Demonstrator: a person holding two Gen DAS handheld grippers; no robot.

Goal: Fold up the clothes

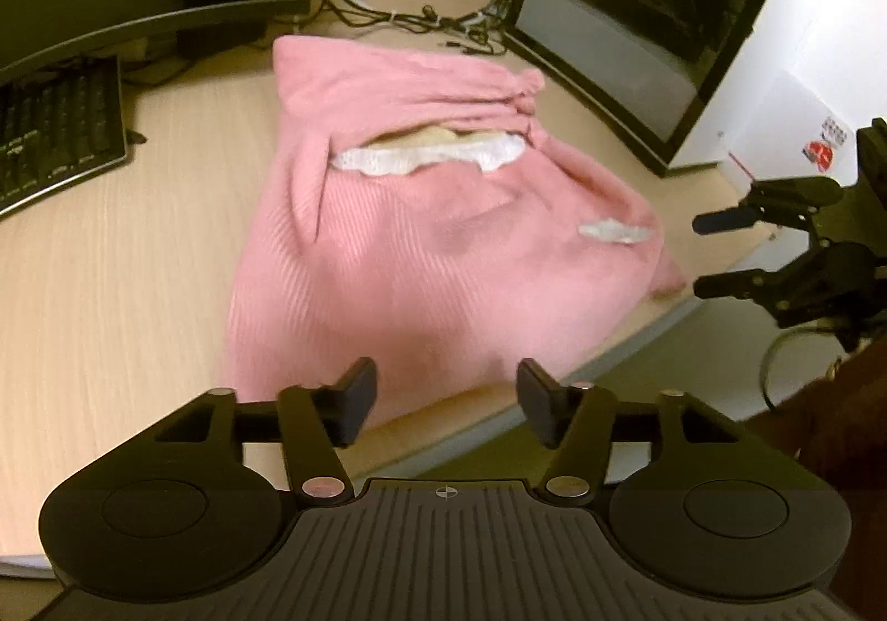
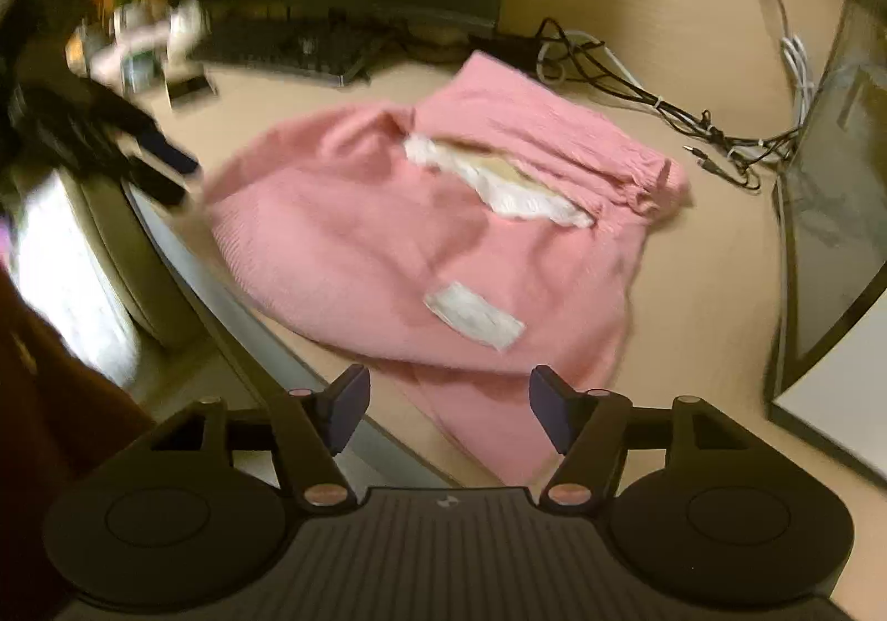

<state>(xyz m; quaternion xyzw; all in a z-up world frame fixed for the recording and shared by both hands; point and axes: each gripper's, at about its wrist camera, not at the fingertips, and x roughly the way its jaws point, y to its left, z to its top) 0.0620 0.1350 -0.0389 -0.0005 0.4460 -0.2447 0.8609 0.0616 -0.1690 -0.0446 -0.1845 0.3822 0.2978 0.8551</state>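
Pink garment (image 1: 421,244) before spread, empty tongs (image 1: 446,402).

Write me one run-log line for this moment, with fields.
task: fold clothes | item: pink ribbed knit garment lying on light wooden desk, partly over its edge | left gripper: open, empty | right gripper: open, empty

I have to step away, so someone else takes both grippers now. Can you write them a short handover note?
Left gripper: open, empty, at the near desk edge.
Right gripper: open, empty, also at the near edge.
Pink garment: lies on the desk, bunched, part hanging over the near edge; white lining and label show.
Done: no neat fold visible.
Left: smooth it flat, then fold.
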